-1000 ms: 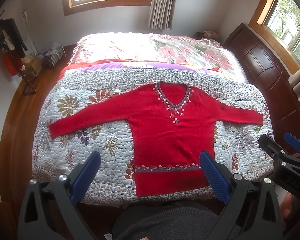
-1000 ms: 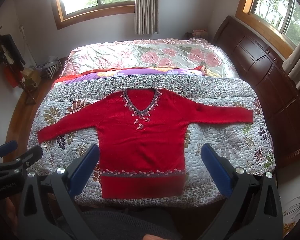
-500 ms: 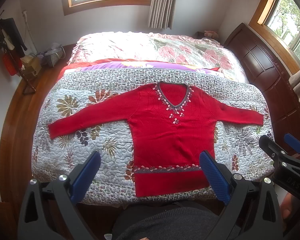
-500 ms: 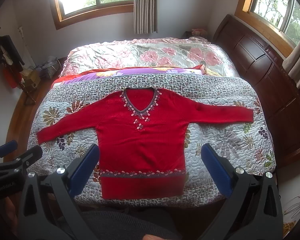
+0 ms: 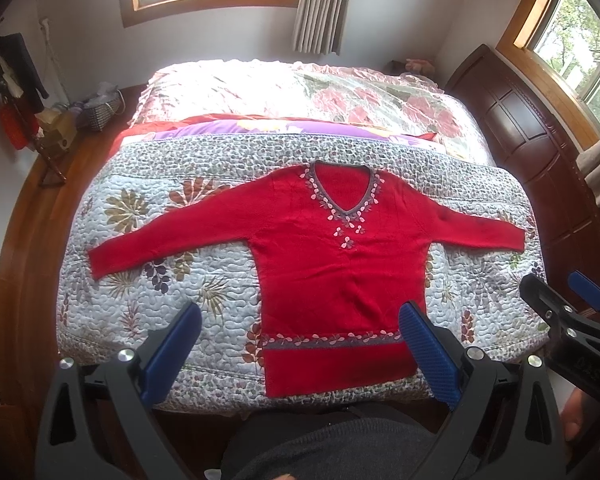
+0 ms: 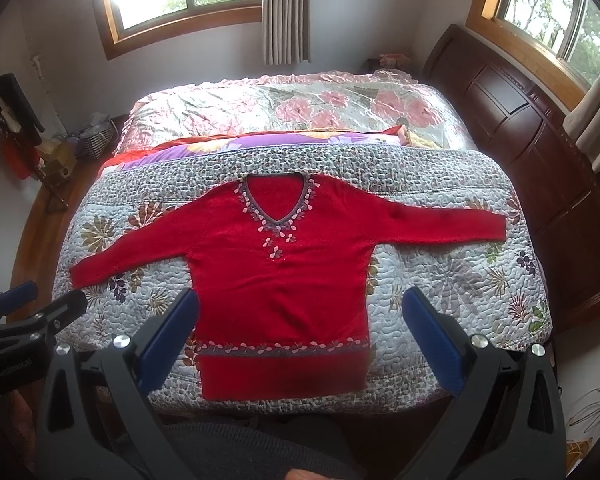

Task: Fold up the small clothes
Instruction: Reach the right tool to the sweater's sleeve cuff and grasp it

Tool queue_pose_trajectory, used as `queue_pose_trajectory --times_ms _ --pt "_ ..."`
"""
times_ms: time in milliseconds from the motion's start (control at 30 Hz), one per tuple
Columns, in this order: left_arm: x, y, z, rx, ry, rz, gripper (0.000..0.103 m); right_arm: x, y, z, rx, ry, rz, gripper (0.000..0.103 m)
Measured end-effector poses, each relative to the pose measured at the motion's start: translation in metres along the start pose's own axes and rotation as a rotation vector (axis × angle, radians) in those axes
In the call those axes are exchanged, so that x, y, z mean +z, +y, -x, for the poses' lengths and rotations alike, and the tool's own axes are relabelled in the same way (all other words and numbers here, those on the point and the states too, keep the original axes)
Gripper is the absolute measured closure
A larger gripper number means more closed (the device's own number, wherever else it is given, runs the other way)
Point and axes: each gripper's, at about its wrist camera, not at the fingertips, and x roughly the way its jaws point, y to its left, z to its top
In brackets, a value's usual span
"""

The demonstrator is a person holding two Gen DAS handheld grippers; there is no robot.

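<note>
One garment: a red knitted V-neck sweater (image 5: 332, 264) (image 6: 276, 280) with pink petal trim at the neck and a grey band near the hem is seen spread flat, front up, on the bed.
Sweater position: the neck is pointed toward 12 o'clock and the hem toward 6 o'clock; one sleeve is stretched toward 9 o'clock and the other toward 3 o'clock.
Sweater support: a grey quilted floral bedspread (image 5: 140, 280) (image 6: 460, 280) is lain upon, with the hem close to the bedspread's near edge.
Left gripper: the black left gripper with blue ribbed pads (image 5: 300, 344) is held wide open and empty above the near edge of the bed, in front of the hem; no cloth is touched.
Right gripper: the black right gripper with blue pads (image 6: 300, 336) is likewise spread wide and empty, apart from the sweater; it is also seen at 3 o'clock in the left wrist view.
Beyond the bedspread: a pink flowered quilt (image 5: 300, 92) (image 6: 300, 104) is seen toward 12 o'clock.
Bed frame: a dark wooden headboard (image 5: 520, 120) (image 6: 520, 100) is seen at 2 o'clock.
Person: a dark grey knitted garment (image 5: 340, 448) (image 6: 240, 452) is visible at 6 o'clock, between the gripper arms.
</note>
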Motion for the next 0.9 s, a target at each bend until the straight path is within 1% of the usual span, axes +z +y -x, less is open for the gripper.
queue_pose_trajectory --times_ms 100,133,167,200,233,267,300,333,367,433,467,500,533,567,600,633,667,700,733,767,833,900 --pt "0.004 -0.003 -0.013 -0.015 -0.033 -0.009 0.004 0.004 -0.008 -0.009 -0.003 -0.025 -0.004 0.003" --pt "0.006 -0.004 -0.021 -0.042 -0.051 -0.008 0.004 0.005 -0.015 -0.014 0.003 -0.055 -0.011 0.003" --pt "0.008 -0.004 -0.029 -0.078 -0.062 -0.003 0.004 0.007 -0.022 -0.018 0.027 -0.077 -0.017 0.003" --pt "0.011 -0.005 -0.041 -0.13 -0.077 0.006 0.004 0.008 -0.031 -0.024 0.066 -0.101 -0.027 0.003" --pt "0.013 -0.007 -0.05 -0.168 -0.078 -0.001 0.004 0.01 -0.046 -0.035 0.085 -0.11 -0.054 0.003" --pt "0.015 -0.012 -0.061 -0.196 -0.068 -0.018 0.004 0.013 -0.06 -0.046 0.069 -0.099 -0.084 0.003" --pt "0.018 -0.017 -0.072 -0.204 -0.055 -0.034 0.004 0.014 -0.074 -0.058 0.054 -0.09 -0.108 0.003" --pt "0.022 -0.023 -0.085 -0.19 -0.047 -0.046 0.004 0.017 -0.094 -0.075 0.032 -0.071 -0.135 0.003" --pt "0.025 -0.03 -0.096 -0.192 -0.042 -0.056 0.004 0.017 -0.113 -0.09 0.015 -0.048 -0.165 0.003" --pt "0.03 -0.043 -0.119 -0.219 -0.013 -0.064 0.004 0.018 -0.168 -0.124 0.029 -0.021 -0.279 0.003" --pt "0.032 -0.049 -0.128 -0.224 0.0 -0.058 0.004 0.017 -0.185 -0.135 0.03 -0.01 -0.321 0.003" --pt "0.035 -0.054 -0.139 -0.231 0.012 -0.049 0.004 0.015 -0.219 -0.154 0.045 0.006 -0.392 0.007" --pt "0.037 -0.058 -0.147 -0.224 0.034 -0.049 0.004 0.012 -0.241 -0.166 0.048 0.017 -0.435 0.02" --pt "0.039 -0.064 -0.156 -0.212 0.061 -0.054 0.004 0.008 -0.265 -0.181 0.05 0.034 -0.484 0.027" --pt "0.039 -0.069 -0.163 -0.21 0.07 -0.062 0.004 0.005 -0.289 -0.197 0.062 0.054 -0.534 0.043" --pt "0.039 -0.076 -0.172 -0.198 0.071 -0.074 0.004 0.0 -0.319 -0.216 0.095 0.073 -0.605 0.048" --pt "0.039 -0.08 -0.179 -0.177 0.072 -0.074 0.004 -0.006 -0.349 -0.234 0.146 0.072 -0.675 0.048" --pt "0.039 -0.084 -0.188 -0.162 0.078 -0.063 0.004 -0.009 -0.369 -0.245 0.163 0.067 -0.712 0.048" --pt "0.039 -0.085 -0.193 -0.169 0.09 -0.046 0.004 -0.014 -0.402 -0.262 0.145 0.064 -0.766 0.048" --pt "0.039 -0.085 -0.197 -0.182 0.103 -0.025 0.004 -0.016 -0.42 -0.273 0.143 0.063 -0.798 0.047" --pt "0.038 -0.087 -0.207 -0.194 0.127 0.024 0.004 -0.022 -0.467 -0.302 0.165 0.058 -0.889 0.047" --pt "0.036 -0.09 -0.215 -0.183 0.16 0.055 0.004 -0.027 -0.506 -0.328 0.183 0.052 -0.98 0.047"
